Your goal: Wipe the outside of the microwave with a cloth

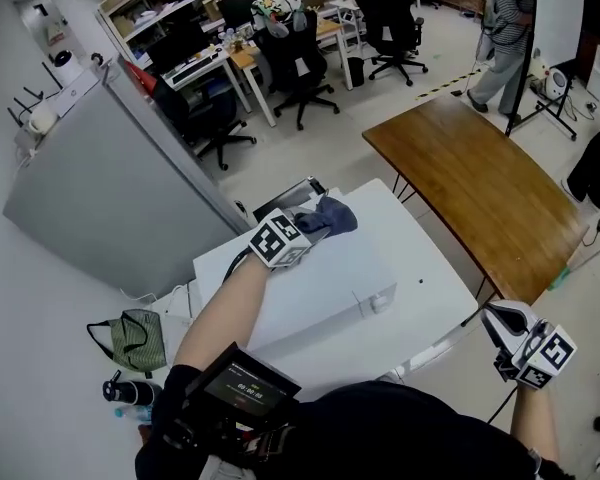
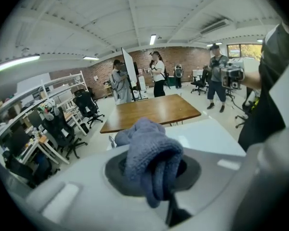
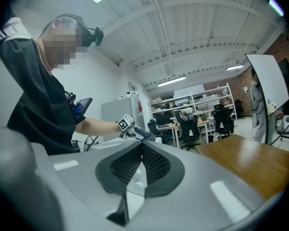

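Cloth (image 1: 332, 215) on microwave (image 1: 320, 280), table (image 1: 480, 188) right of it

Light-grey floor (image 1: 310, 148). Long brown wooden table (image 1: 480, 183) at 2 o'clock. Black wheeled office chairs (image 1: 300, 63) and white metal shelving (image 1: 195, 0) at 12. Tall grey cabinet (image 1: 110, 188) at 10. Far red-brick wall (image 2: 188, 57); white ceiling strip lights (image 2: 152, 39) on.

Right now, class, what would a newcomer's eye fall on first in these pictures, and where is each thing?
First comes the left gripper, shut on a blue-grey cloth at the far edge of the white microwave in the middle. Next is the big brown wooden table to its right. The right gripper hangs shut and empty at the lower right, off the microwave.
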